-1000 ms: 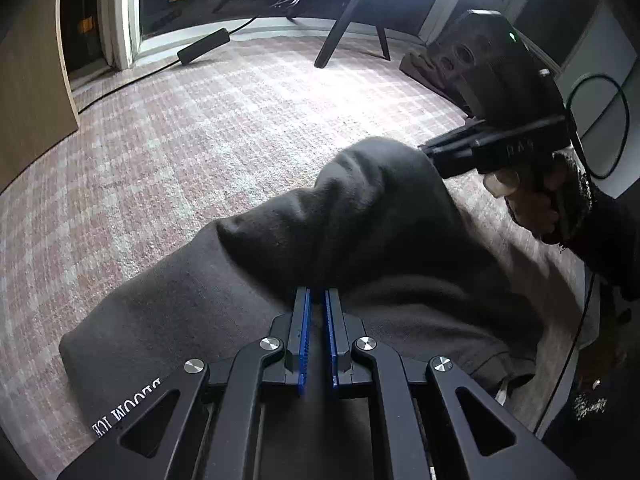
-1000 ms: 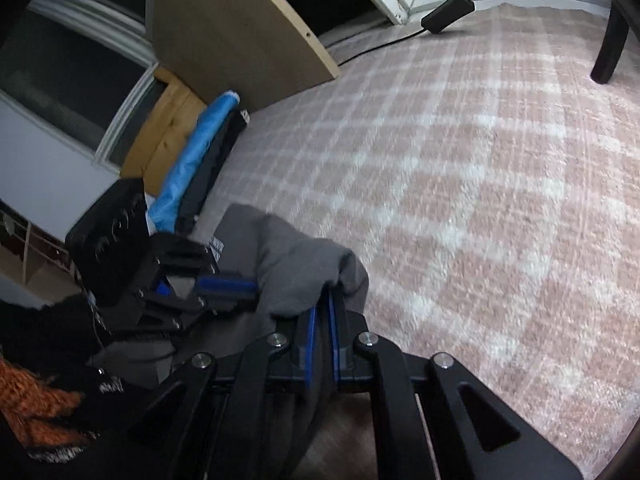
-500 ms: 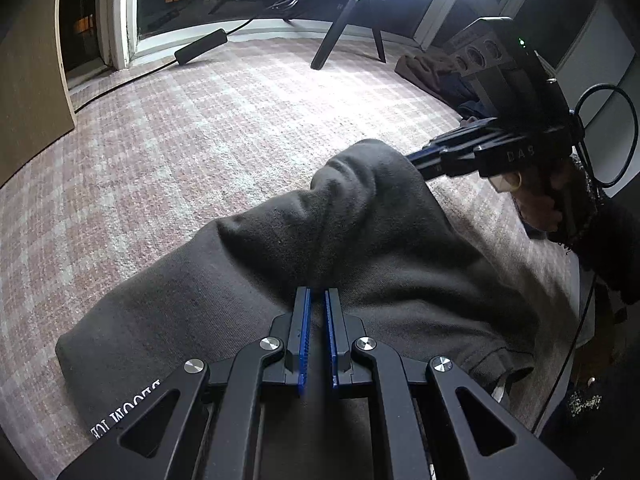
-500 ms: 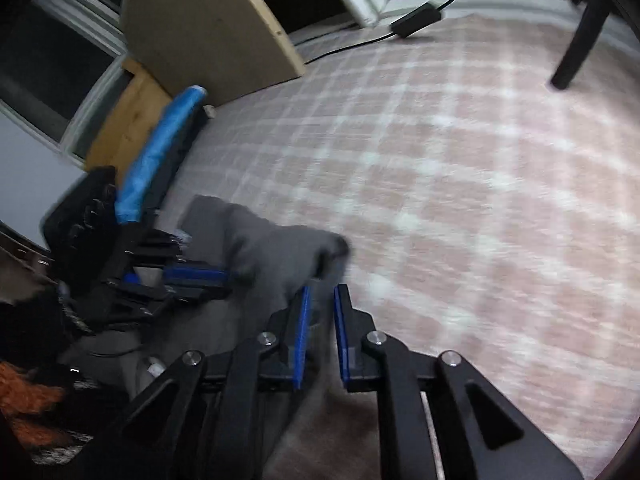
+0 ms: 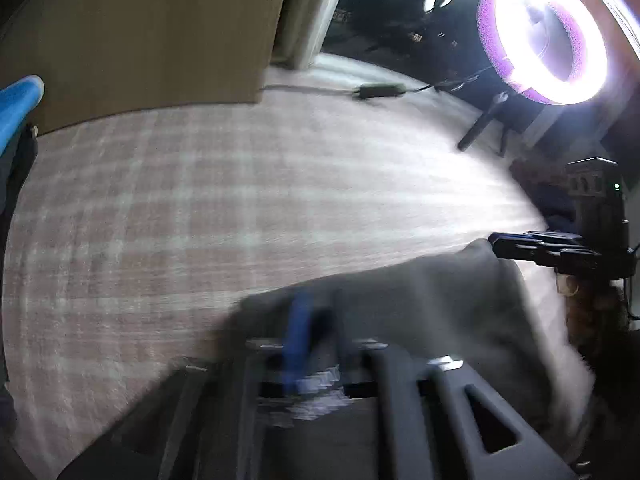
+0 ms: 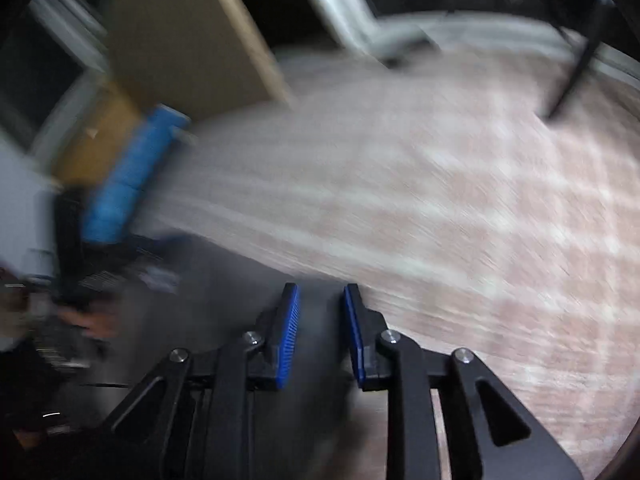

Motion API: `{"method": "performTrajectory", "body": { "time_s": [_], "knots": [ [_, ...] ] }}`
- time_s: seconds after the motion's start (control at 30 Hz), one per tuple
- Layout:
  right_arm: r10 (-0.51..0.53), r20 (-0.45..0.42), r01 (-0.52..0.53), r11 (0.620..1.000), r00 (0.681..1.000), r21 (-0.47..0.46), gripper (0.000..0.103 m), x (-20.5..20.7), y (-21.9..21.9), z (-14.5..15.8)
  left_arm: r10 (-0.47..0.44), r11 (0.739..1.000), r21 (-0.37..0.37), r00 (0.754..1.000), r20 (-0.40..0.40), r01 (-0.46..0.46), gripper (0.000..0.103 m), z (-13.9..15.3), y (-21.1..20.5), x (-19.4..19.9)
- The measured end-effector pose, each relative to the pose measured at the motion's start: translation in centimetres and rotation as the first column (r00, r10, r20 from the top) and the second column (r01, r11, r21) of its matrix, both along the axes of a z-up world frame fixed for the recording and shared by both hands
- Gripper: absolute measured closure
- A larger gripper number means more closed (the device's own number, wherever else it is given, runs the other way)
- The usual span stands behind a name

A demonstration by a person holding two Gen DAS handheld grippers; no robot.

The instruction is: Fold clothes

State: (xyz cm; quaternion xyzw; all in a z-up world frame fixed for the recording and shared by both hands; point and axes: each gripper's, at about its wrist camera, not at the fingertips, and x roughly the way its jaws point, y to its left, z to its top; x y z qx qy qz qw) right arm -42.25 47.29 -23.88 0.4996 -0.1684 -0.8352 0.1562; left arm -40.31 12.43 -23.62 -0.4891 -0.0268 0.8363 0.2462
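A dark grey garment (image 5: 420,300) lies on the checked pink carpet (image 5: 240,200). In the blurred left wrist view my left gripper (image 5: 308,320) is shut at the garment's near edge, and the blur hides whether any cloth is pinched. My right gripper (image 5: 516,246) reaches in from the right and touches the garment's far corner. In the right wrist view the right gripper (image 6: 318,292) has its jaws opening. Its blue pads (image 6: 290,332) stand apart over the grey garment (image 6: 224,300) and do not press on it.
A bright ring light (image 5: 548,48) on a tripod stands at the back right. A wooden board (image 5: 140,32) leans at the back left beside a blue roll (image 6: 128,180). A power adapter (image 5: 380,90) and its cable lie on the far carpet. A hand (image 6: 92,320) shows at left.
The right pads were pinching a raised fold of the garment; they have now spread and the fold has dropped. The left wrist view has swung left and rolled, bringing the board and ring light in.
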Motion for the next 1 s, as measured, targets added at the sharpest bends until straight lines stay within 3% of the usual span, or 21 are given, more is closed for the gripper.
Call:
{"method": "performTrajectory", "body": {
  "time_s": [0.1,0.17,0.27,0.33,0.4,0.47,0.53,0.57,0.67,0.7,0.73,0.83,0.87,1.0],
  "knots": [
    [-0.062,-0.006,0.062,0.998,0.998,0.017,0.081,1.4,1.1,1.7,0.010,0.999,-0.045,0.999,-0.048,-0.012,0.101,1.7,-0.2,0.7],
    [-0.077,-0.055,0.078,0.997,0.996,0.012,0.080,3.5,1.3,4.1,0.021,0.996,-0.079,0.994,-0.103,-0.029,0.089,3.2,-0.7,1.6],
    [-0.039,-0.049,0.039,0.999,0.998,-0.010,0.079,6.2,0.2,5.4,0.020,1.000,-0.003,0.998,-0.060,-0.020,0.089,4.3,-2.3,3.3],
    [0.005,-0.027,-0.005,1.000,1.000,0.000,0.079,8.4,-1.9,5.2,-0.018,0.996,0.083,1.000,-0.004,0.018,0.086,4.5,-3.0,5.5],
    [0.023,0.027,-0.024,1.000,0.999,0.019,0.079,10.0,-3.5,3.7,-0.059,0.992,0.114,0.998,0.034,0.055,0.085,3.9,-2.9,7.7],
    [0.032,0.097,-0.036,0.999,0.995,0.038,0.079,11.8,-4.7,1.5,-0.093,0.993,0.077,0.993,0.079,0.087,0.083,2.1,-2.8,9.7],
    [0.045,0.111,-0.057,0.993,0.993,0.106,0.079,13.5,-5.2,0.5,-0.089,0.996,-0.020,0.990,0.114,0.091,0.084,-0.1,-3.3,11.0],
    [0.045,0.128,-0.060,0.991,0.991,0.117,0.079,14.0,-5.0,0.7,-0.080,0.994,-0.063,0.989,0.124,0.088,0.079,-0.9,-3.6,11.5],
    [0.023,0.151,-0.041,0.993,0.988,0.115,0.079,15.4,-4.0,2.2,0.003,0.999,-0.049,0.993,0.120,0.003,0.082,-0.2,-6.1,11.6],
    [-0.005,0.133,-0.009,0.995,0.991,0.103,0.075,15.5,-3.3,3.0,0.027,0.999,-0.029,0.993,0.112,-0.024,0.081,0.4,-6.6,11.4],
    [-0.039,0.108,0.028,0.994,0.993,0.101,0.063,15.1,-2.8,3.5,0.044,0.999,-0.003,0.993,0.106,-0.044,0.076,0.9,-7.0,11.0],
    [-0.122,0.028,0.119,0.989,0.992,0.089,0.041,13.5,-1.6,4.5,0.095,0.994,0.036,0.991,0.090,-0.099,0.055,2.1,-6.8,9.2],
    [-0.134,-0.002,0.134,0.988,0.991,0.080,0.039,12.9,-1.4,4.6,0.107,0.993,0.029,0.990,0.091,-0.111,0.049,2.0,-6.2,8.5],
    [-0.139,0.060,0.130,0.983,0.989,0.128,0.038,10.6,-1.7,1.7,0.125,0.992,-0.018,0.980,0.152,-0.124,0.047,0.3,-3.9,6.5]
  ]
}}
